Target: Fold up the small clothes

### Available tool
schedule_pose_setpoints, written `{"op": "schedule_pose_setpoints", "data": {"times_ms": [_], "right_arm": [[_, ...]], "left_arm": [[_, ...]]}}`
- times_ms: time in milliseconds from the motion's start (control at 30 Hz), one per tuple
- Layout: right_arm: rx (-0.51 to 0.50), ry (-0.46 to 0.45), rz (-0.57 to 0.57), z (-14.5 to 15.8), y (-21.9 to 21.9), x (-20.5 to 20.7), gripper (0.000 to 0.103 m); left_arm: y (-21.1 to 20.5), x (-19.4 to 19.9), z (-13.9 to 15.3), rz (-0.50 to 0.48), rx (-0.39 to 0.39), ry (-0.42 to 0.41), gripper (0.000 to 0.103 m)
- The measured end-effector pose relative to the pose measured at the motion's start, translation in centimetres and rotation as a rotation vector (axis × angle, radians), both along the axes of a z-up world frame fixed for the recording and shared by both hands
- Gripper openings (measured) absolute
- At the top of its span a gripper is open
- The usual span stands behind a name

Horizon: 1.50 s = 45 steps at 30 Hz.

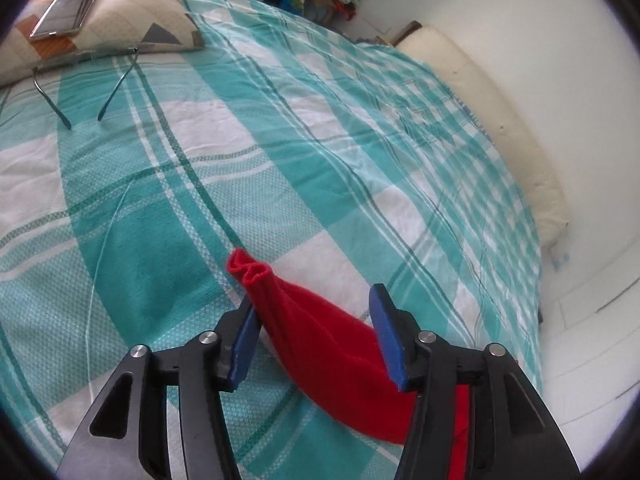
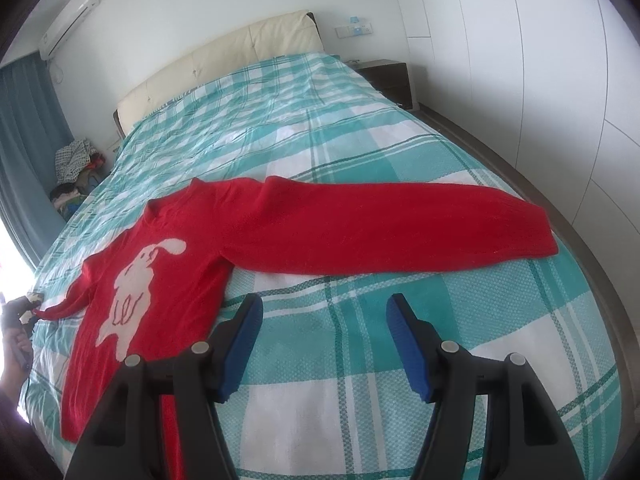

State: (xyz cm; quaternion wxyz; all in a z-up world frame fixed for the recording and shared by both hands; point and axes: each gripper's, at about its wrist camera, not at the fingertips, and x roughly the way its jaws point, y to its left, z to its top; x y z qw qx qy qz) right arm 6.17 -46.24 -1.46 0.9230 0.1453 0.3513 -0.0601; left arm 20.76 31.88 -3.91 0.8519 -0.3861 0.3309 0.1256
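A red sweater (image 2: 160,248) with a white animal figure lies flat, front up, on the teal-and-white checked bed cover (image 2: 360,360). Its right-hand sleeve (image 2: 380,232) stretches out across the bed. Its other sleeve (image 1: 332,348) shows in the left wrist view, passing between the open blue pads of my left gripper (image 1: 316,320), cuff pointing away; the pads do not press it. The left gripper also shows at the far left edge of the right wrist view (image 2: 24,304), at that sleeve's cuff. My right gripper (image 2: 324,316) is open and empty above the bed cover, just right of the sweater's body.
A patterned pillow (image 1: 112,12) with a flat device (image 1: 66,12) on it lies at the bed's far left. Glasses (image 1: 80,84) lie beside it. A cream headboard (image 2: 224,60), a pile of clothes (image 2: 76,160), a nightstand (image 2: 388,76) and white wardrobes (image 2: 540,60) surround the bed.
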Motion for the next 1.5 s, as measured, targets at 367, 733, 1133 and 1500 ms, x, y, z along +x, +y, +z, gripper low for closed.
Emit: {"op": "schedule_pose_setpoints", "data": {"times_ms": [367,733,1133,1500], "right_arm": [[0.015,0.020,-0.007,-0.5,-0.4,0.2,0.064],[-0.009,0.033,-0.007,-0.6,-0.1,0.4,0.064],[-0.022,0.041,-0.011,-0.8,-0.1,0.7,0.064],[-0.032,0.043,-0.013,-1.0,0.0,0.7,0.064]], "left_arm": [[0.4,1.0,0.1,-0.058,0.103,0.023,0.034],[1.8,1.7,-1.6,-0.107,0.135,0.084,0.003],[1.7,2.8,-1.9,-0.002,0.462,0.227,0.002],[2.3,2.6,-3.1,0.034,0.448,0.268,0.002]]}}
